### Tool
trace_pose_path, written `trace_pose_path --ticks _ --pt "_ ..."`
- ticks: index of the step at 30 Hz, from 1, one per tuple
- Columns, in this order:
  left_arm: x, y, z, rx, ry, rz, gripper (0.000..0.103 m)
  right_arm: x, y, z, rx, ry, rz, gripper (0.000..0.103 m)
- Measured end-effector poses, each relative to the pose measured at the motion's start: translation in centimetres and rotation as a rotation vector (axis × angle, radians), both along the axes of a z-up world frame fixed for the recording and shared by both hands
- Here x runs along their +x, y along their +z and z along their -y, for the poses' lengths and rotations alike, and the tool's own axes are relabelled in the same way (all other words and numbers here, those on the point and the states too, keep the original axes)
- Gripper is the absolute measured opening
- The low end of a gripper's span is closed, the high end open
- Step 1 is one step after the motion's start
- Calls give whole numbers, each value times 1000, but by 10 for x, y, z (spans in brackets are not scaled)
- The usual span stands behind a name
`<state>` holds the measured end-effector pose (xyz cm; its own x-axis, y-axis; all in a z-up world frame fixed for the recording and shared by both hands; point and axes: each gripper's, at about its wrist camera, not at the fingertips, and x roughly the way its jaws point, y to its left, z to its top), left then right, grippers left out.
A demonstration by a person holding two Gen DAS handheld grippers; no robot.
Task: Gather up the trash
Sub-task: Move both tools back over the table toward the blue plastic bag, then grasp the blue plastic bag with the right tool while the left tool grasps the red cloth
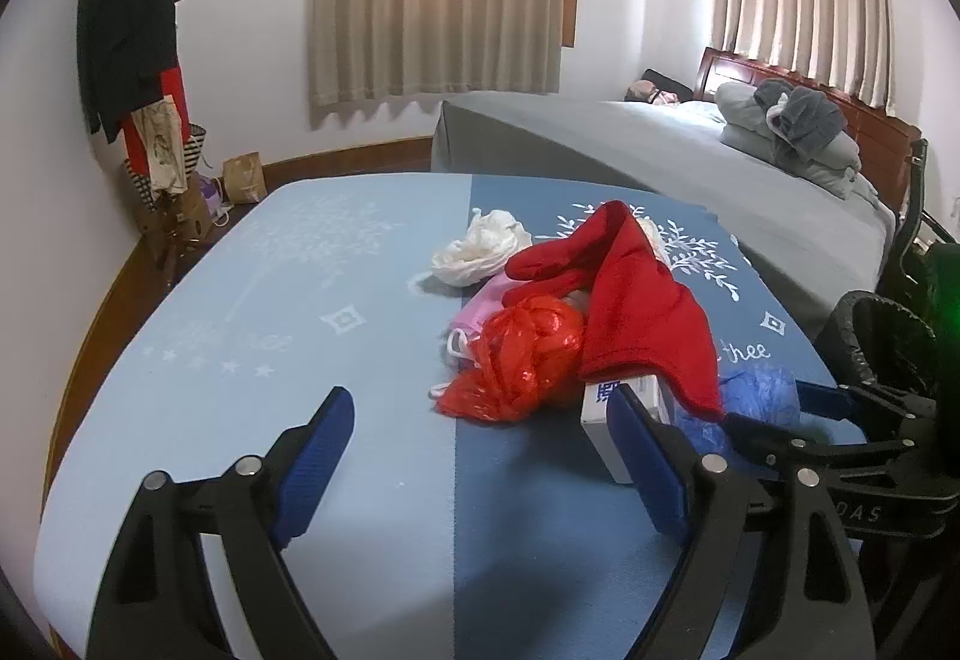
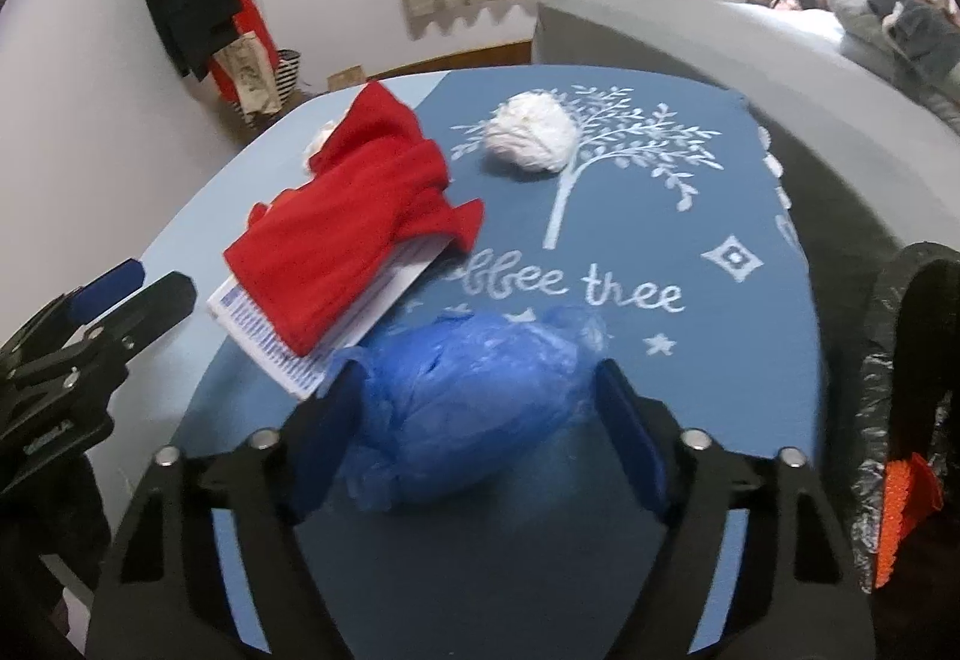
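Right gripper (image 2: pixel 480 408) straddles crumpled blue plastic bag (image 2: pixel 462 408), jaws apart, pre-grab; left gripper (image 1: pixel 480 456) gapes idle beside it.

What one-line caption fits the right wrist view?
Open right gripper straddles a crumpled blue plastic bag on a blue tree-print blanket, beside a red cloth.

Crumpled plastic bag (image 2: pixel 474 408) lies on tabletop (image 2: pixel 750 360), nearest the camera. Box (image 2: pixel 312 354) sits to its left, cloth (image 2: pixel 354 222) draped over it. Tissue wad (image 2: pixel 531 132) lies behind. Bed (image 2: pixel 690 36) stands beyond.
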<state>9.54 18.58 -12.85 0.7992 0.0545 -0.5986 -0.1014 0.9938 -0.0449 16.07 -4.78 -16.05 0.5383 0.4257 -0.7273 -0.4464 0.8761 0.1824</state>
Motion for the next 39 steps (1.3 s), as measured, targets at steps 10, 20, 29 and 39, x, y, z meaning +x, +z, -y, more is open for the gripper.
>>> trace_pose_path --ticks 10,20,29,39 --pt "-1 2 5 -4 -12 4 85 -8 7 5 28 21 7 50" --pt "13 17 24 -6 -64 43 81 1 30 30 36 -43 71 50" --pt "46 26 42 -27 -117 62 69 28 38 51 34 -113 92 50" --pt "85 24 51 -58 -154 11 56 45 36 51 39 -122 95 50"
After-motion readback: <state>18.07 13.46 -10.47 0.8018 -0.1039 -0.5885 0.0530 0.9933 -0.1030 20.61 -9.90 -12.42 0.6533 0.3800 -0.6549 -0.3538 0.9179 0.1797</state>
